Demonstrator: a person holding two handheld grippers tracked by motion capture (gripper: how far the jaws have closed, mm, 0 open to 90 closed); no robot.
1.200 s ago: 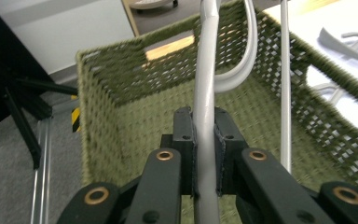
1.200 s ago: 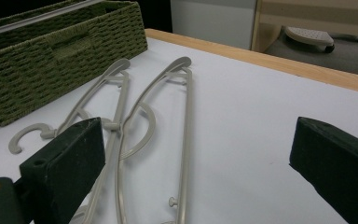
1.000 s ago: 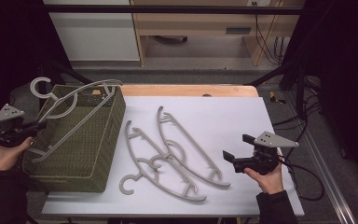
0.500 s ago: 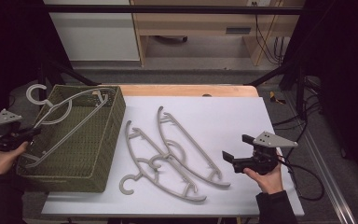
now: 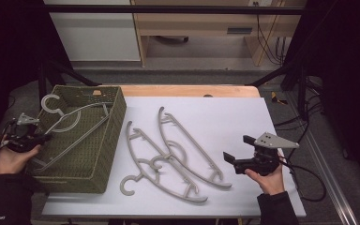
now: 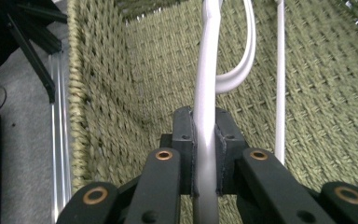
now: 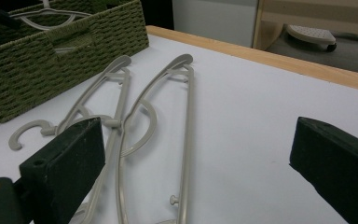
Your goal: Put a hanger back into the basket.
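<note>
From above, you are lowering the held hanger (image 5: pixel 70 123) into the green woven basket (image 5: pixel 104 140): a second ago it was riding higher over the rim, and now it is lying across the inside, hook end still poking above the far-left edge. Your left gripper (image 5: pixel 24 138) is working at the basket's left side.

In the left gripper view, your pads are clamping the hanger's (image 6: pixel 207 93) pale bar, basket weave (image 6: pixel 135 84) behind.

In the right gripper view, your jaws are standing wide with nothing between them, facing the two hangers (image 7: pixel 168 107) waiting on the white table (image 7: pixel 261 116). I judge release is next.
</note>
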